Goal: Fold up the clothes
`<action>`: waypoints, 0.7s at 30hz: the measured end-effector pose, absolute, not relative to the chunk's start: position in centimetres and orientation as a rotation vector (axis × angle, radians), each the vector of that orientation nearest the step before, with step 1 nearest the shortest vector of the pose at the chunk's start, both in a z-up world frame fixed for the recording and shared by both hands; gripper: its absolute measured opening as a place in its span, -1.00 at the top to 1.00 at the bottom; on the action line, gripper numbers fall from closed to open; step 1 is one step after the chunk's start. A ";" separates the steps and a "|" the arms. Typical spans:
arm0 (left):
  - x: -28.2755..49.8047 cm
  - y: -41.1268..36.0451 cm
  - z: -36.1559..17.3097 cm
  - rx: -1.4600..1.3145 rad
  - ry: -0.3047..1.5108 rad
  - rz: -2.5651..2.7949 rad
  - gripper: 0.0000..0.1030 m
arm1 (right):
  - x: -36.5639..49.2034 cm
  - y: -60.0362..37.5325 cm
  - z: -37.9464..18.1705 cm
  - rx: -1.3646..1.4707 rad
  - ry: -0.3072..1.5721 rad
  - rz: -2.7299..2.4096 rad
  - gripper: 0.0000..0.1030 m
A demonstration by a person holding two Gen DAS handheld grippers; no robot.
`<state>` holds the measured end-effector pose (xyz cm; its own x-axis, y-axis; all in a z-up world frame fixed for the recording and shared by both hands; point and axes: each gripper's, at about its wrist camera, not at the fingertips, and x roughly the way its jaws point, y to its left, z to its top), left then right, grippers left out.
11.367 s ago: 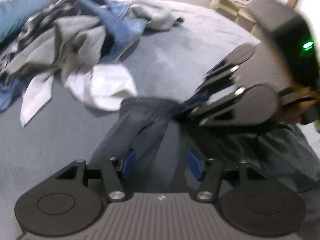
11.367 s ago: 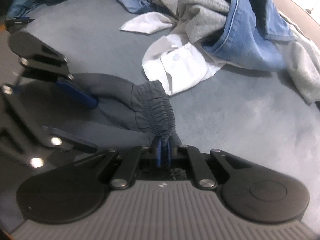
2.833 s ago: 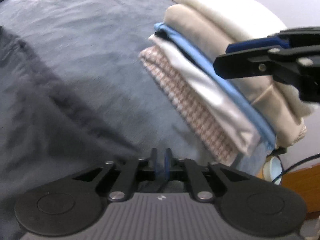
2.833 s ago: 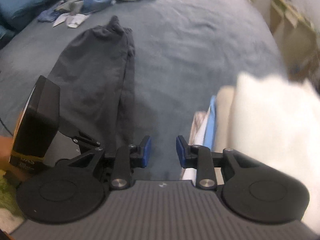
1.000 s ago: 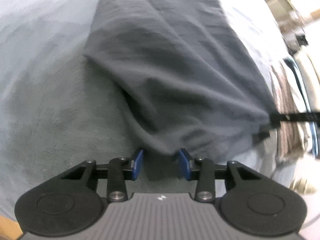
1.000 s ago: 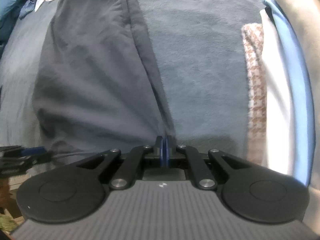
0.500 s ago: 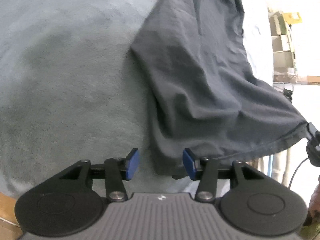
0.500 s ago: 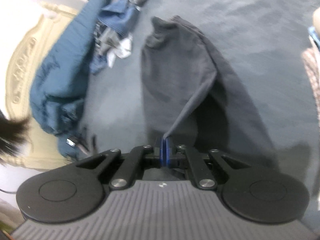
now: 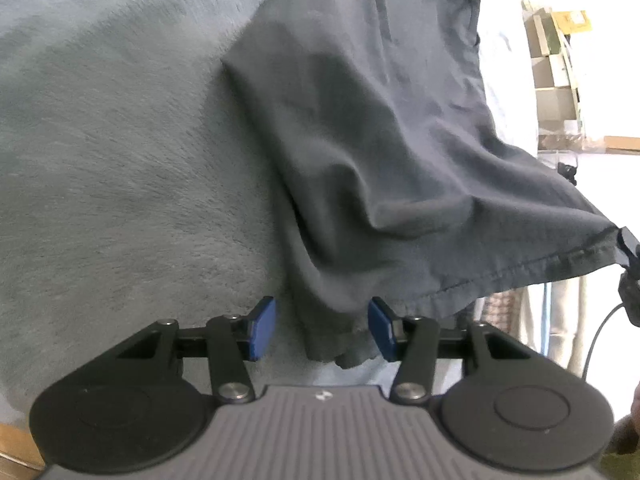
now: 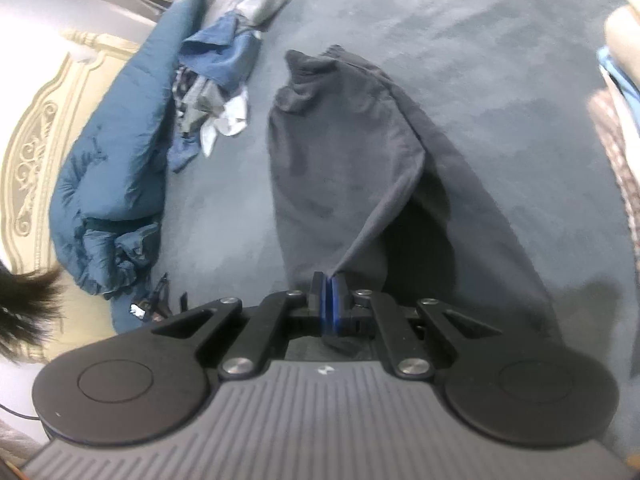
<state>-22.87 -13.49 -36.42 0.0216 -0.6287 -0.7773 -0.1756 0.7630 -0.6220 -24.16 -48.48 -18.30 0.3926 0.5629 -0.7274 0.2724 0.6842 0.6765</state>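
Right hand-held gripper (image 10: 329,304) is pinching one hem corner of the dark grey cotton trousers (image 10: 344,168), its blue pads clamped together on the cloth and lifting it off the grey-blue bed cover (image 10: 460,32). Left hand-held gripper (image 9: 322,330) is straddling the other hem corner; its jaws have just been closing, yet the pads are not pressing the cloth. Trousers are lying lengthwise, not yet doubled over. A stack of folded garments (image 10: 616,128) is sitting at the right edge, while a heap of unfolded clothes (image 10: 216,92) is waiting farther off.

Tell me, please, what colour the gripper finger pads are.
Blue pads, clearest in the left wrist view.
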 end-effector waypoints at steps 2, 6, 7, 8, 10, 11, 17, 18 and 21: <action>-22.9 -13.9 -36.7 -0.663 1.537 -0.390 0.22 | -24.4 -48.5 -18.7 0.849 1.193 0.200 0.97; -22.5 -15.1 -36.7 -0.639 1.520 -0.379 0.86 | -24.8 -48.6 -19.4 0.845 1.196 0.177 0.97; -22.3 -15.3 -36.5 -0.621 1.512 -0.375 0.92 | -24.9 -48.6 -19.5 0.845 1.195 0.171 0.97; -22.2 -15.4 -36.0 -0.600 1.499 -0.375 0.96 | -25.0 -48.7 -19.6 0.846 1.195 0.166 0.97; -22.2 -15.0 -34.8 -0.582 1.478 -0.383 0.97 | -25.1 -48.7 -19.9 0.847 1.195 0.153 0.97; -22.0 -14.6 -34.0 -0.589 1.471 -0.386 0.98 | -25.1 -48.8 -20.0 0.843 1.194 0.149 0.97; -18.5 -10.2 -28.9 -0.843 1.372 -0.380 0.98 | -24.4 -49.5 -18.7 0.818 1.139 0.153 0.97; -17.7 -9.7 -28.0 -0.870 1.344 -0.384 0.98 | -24.2 -49.7 -18.3 0.815 1.121 0.156 0.97; -15.9 -8.5 -25.5 -0.932 1.260 -0.406 0.98 | -24.1 -50.3 -17.0 0.794 1.079 0.149 0.97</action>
